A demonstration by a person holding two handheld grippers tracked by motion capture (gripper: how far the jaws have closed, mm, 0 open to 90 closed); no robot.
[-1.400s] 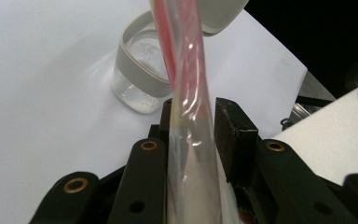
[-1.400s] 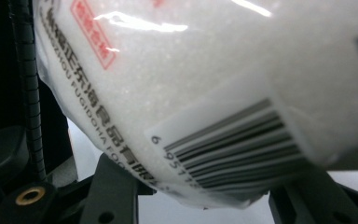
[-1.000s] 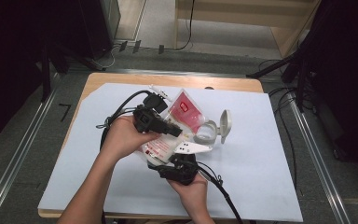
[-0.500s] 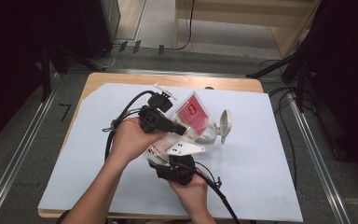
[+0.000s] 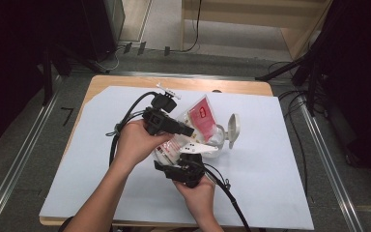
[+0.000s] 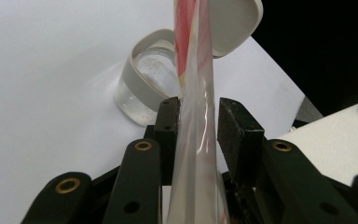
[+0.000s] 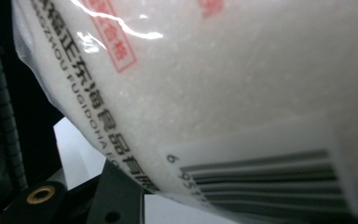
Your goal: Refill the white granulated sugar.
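Right tongs (image 5: pixel 186 162), nearest the person: bag of white granules (image 5: pixel 195 128) lies on them, its heavy lower end pressed close against the right gripper view's camera, barcode side facing it. Whether the jaws pinch the bag or only cradle it, cannot tell.

Left tongs (image 6: pixel 198 126): jaws have just been opening; the bag's thin clear upper film runs between them, touching the left pad, the right pad standing off. So apart, not clamped.

Judgement: the step looks like tipping the bag's top toward the clear jar (image 5: pixel 217 137). Re-grip the film before tilting; keep the mouth directly over the jar's rim; lift the heavy end slowly.

Beyond: jar sits on the table (image 5: pixel 280 193), touching the bag's far end. Its hinged lid (image 5: pixel 233 129) stands open, upright; it could foul the bag or tip the jar.
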